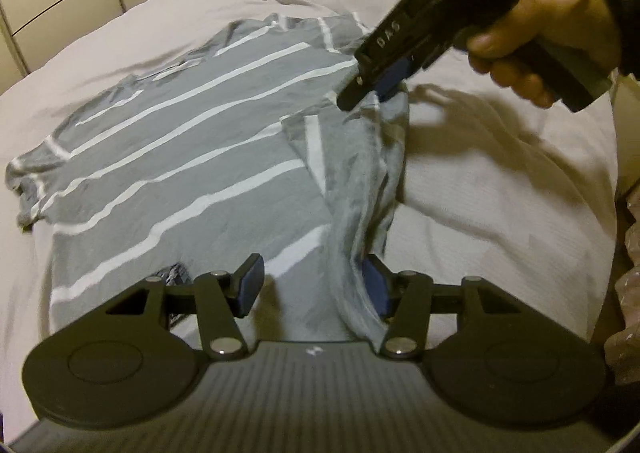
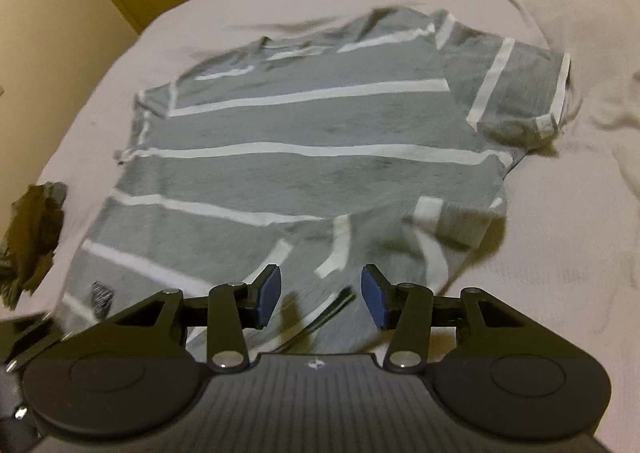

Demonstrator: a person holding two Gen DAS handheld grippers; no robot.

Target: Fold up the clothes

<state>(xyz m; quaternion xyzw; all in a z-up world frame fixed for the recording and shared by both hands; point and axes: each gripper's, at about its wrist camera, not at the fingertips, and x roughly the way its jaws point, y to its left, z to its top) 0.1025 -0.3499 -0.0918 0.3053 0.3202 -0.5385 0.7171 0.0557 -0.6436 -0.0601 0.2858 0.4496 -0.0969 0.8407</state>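
On the bed (image 2: 560, 213), a grey T-shirt (image 2: 300, 125) with white stripes lies spread flat, its long axis running away from me, collar at the far end. My left fingers (image 1: 312, 285) stand about half open, and a raised fold of the shirt's right edge drapes against the right-hand pad without being pinched. My right fingers (image 2: 320, 291) are parted too, empty, hovering over the rumpled near hem. In the left view my right hand (image 1: 528, 41) sits closer to the folded-over side, so I judge it is better placed to carry that edge across.
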